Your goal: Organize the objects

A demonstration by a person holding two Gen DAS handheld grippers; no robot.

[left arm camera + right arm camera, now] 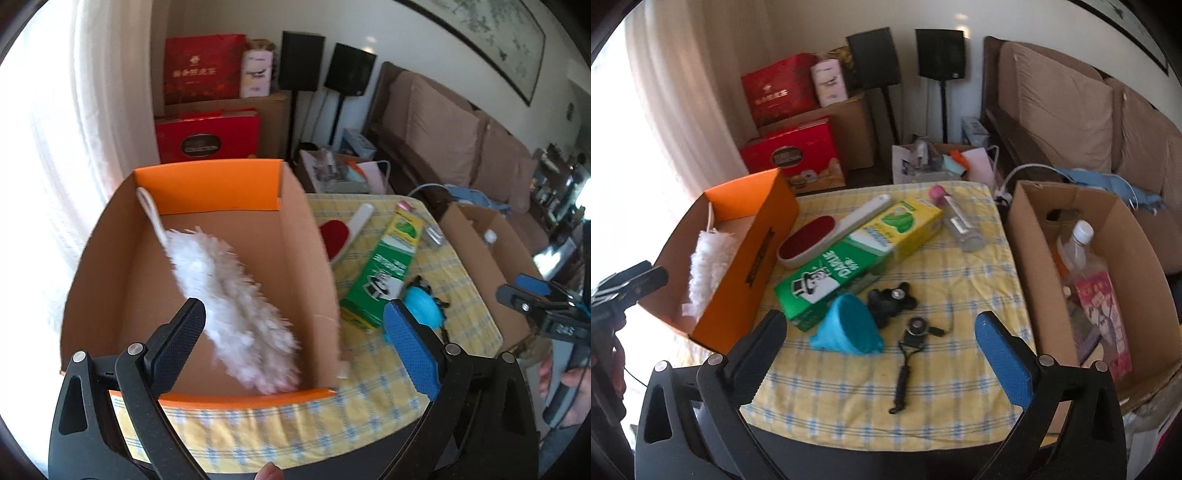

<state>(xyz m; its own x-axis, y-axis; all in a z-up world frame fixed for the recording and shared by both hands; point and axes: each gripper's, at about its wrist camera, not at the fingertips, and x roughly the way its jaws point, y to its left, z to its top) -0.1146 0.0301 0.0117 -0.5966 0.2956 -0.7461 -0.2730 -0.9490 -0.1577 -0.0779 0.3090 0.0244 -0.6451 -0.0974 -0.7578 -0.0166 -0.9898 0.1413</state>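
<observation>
Left gripper jaws spread wide, nothing between the pads, over the orange box; white duster lies inside it, handle toward the far wall. Right gripper also wide apart and empty, above the yellow checked tablecloth. Still on the cloth: green toothpaste carton, red lint brush leaning on it, blue funnel (touching carton's near end), clear bottle; brown cardboard box at right.
</observation>
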